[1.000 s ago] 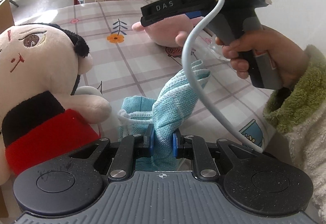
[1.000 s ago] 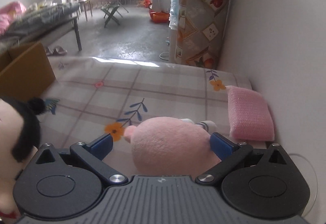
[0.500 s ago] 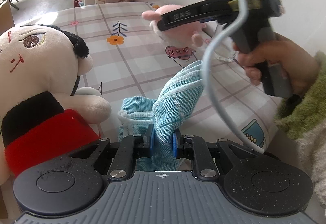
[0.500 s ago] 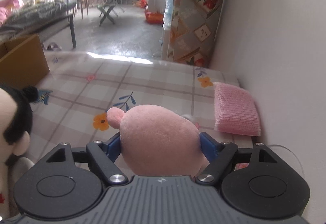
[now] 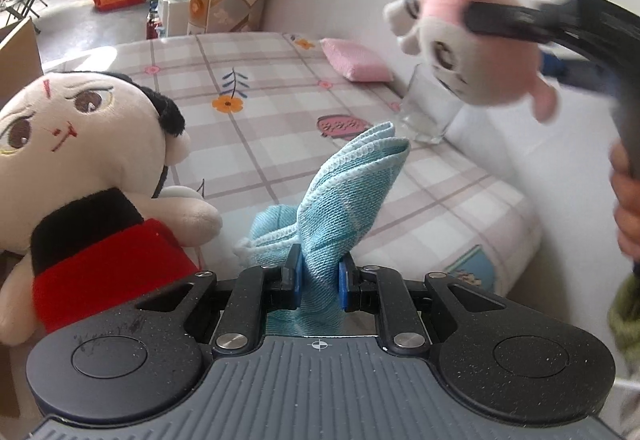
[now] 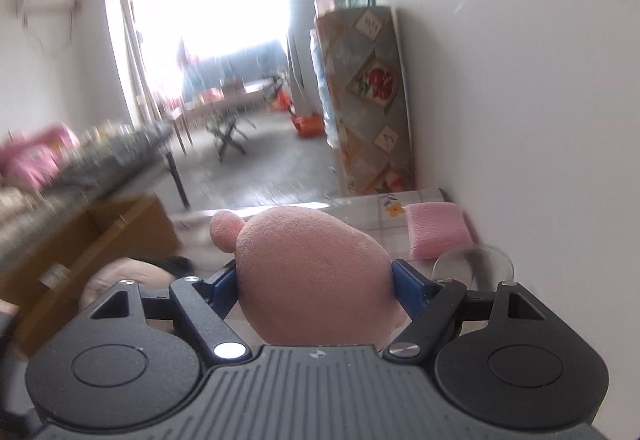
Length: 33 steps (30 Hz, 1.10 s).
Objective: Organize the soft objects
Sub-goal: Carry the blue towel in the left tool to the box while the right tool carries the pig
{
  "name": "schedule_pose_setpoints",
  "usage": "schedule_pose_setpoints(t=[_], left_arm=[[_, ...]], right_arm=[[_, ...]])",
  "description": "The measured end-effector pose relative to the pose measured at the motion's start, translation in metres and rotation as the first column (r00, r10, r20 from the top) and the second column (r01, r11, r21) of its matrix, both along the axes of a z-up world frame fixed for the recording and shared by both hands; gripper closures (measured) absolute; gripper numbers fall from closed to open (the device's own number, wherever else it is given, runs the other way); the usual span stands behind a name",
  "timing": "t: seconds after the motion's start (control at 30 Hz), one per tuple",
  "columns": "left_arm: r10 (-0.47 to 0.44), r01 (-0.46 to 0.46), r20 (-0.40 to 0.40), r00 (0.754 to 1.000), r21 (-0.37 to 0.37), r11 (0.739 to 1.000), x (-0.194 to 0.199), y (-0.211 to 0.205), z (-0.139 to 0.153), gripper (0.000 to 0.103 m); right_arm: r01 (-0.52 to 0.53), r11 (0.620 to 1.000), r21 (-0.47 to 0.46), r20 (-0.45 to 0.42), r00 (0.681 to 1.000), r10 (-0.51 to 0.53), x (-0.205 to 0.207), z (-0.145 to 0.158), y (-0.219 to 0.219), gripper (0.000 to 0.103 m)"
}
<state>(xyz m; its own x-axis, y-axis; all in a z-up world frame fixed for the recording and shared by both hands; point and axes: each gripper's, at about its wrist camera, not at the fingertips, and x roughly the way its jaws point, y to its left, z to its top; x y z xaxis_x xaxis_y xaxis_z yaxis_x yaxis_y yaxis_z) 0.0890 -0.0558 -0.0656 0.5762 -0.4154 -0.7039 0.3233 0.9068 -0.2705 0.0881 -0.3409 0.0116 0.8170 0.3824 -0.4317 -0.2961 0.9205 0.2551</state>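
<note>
My left gripper (image 5: 319,277) is shut on a light blue knitted cloth (image 5: 348,192), whose free end stands up in front of the jaws above the checked tabletop (image 5: 280,128). My right gripper (image 6: 314,286) is shut on a pink plush toy (image 6: 312,276), both blue pads pressing its sides. In the left wrist view that same pink plush toy (image 5: 472,52) hangs in the air at the upper right, blurred, held by the right gripper in a person's hand (image 5: 626,208). A big doll with black hair and red clothes (image 5: 80,168) sits at the left.
A pink sponge-like pad (image 5: 354,60) lies at the table's far end by the white wall, with a clear glass (image 5: 430,112) nearer. A cardboard box (image 6: 80,240) stands beyond the table's left side. A patterned upright panel (image 6: 368,96) leans on the wall behind.
The right gripper closed on the pink plush toy and lifted it off the table, up and to the right. The left gripper keeps its hold on the blue cloth and shifted slightly.
</note>
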Motion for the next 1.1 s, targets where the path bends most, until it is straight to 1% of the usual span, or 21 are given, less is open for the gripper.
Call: schedule_pose_setpoints(t=[0.1,0.2,0.3,0.4,0.5,0.57,0.63,0.7,0.8,0.87,0.97,1.03,1.1], left_arm=[[0.003,-0.003,0.01,1.0,-0.044,0.999,-0.011,0.008,0.013,0.088],[0.023,-0.02,0.025,0.999,-0.099,0.995,-0.025,0.022,0.028,0.088],[0.053,-0.048,0.027,0.998,-0.163,0.986,-0.037,0.04,0.042,0.088],[0.099,-0.087,0.041,0.994,-0.233,0.968,-0.05,0.064,0.058,0.088],[0.16,-0.131,0.066,0.985,-0.316,0.94,-0.067,0.095,0.078,0.088],[0.192,-0.15,0.085,0.978,-0.355,0.923,-0.075,0.116,0.091,0.088],[0.241,-0.185,0.108,0.964,-0.376,0.908,-0.085,0.14,0.105,0.088],[0.296,-0.227,0.135,0.946,-0.378,0.897,-0.093,0.16,0.117,0.088],[0.387,-0.304,0.179,0.905,-0.365,0.88,-0.106,0.194,0.133,0.088],[0.45,-0.369,0.208,0.869,-0.333,0.868,-0.111,0.214,0.14,0.088],[0.521,-0.461,0.247,0.817,-0.263,0.848,-0.11,0.24,0.147,0.088],[0.545,-0.508,0.254,0.799,-0.2,0.838,-0.102,0.256,0.147,0.088],[0.545,-0.533,0.253,0.799,-0.122,0.837,-0.089,0.268,0.142,0.088]], right_arm=[[-0.02,0.995,0.102,0.014,1.0,0.019,-0.031,0.008,-0.007,0.021],[-0.036,0.991,0.132,0.042,0.999,0.03,-0.054,0.015,-0.001,0.021],[-0.066,0.984,0.168,0.075,0.996,0.054,-0.069,0.024,0.006,0.021],[-0.124,0.97,0.21,0.102,0.989,0.104,-0.074,0.037,0.015,0.021],[-0.188,0.955,0.231,0.132,0.978,0.161,-0.078,0.052,0.032,0.021],[-0.239,0.938,0.25,0.156,0.966,0.205,-0.076,0.062,0.046,0.021],[-0.293,0.915,0.279,0.175,0.952,0.251,-0.074,0.07,0.061,0.021],[-0.35,0.883,0.314,0.188,0.934,0.303,-0.066,0.076,0.079,0.021],[-0.415,0.84,0.351,0.201,0.909,0.365,-0.057,0.082,0.113,0.021],[-0.452,0.808,0.378,0.203,0.892,0.404,-0.047,0.085,0.136,0.021],[-0.497,0.765,0.41,0.194,0.867,0.459,-0.034,0.083,0.168,0.021],[-0.519,0.744,0.42,0.181,0.852,0.492,-0.024,0.08,0.187,0.021],[-0.535,0.73,0.426,0.157,0.838,0.522,-0.014,0.076,0.207,0.021]])
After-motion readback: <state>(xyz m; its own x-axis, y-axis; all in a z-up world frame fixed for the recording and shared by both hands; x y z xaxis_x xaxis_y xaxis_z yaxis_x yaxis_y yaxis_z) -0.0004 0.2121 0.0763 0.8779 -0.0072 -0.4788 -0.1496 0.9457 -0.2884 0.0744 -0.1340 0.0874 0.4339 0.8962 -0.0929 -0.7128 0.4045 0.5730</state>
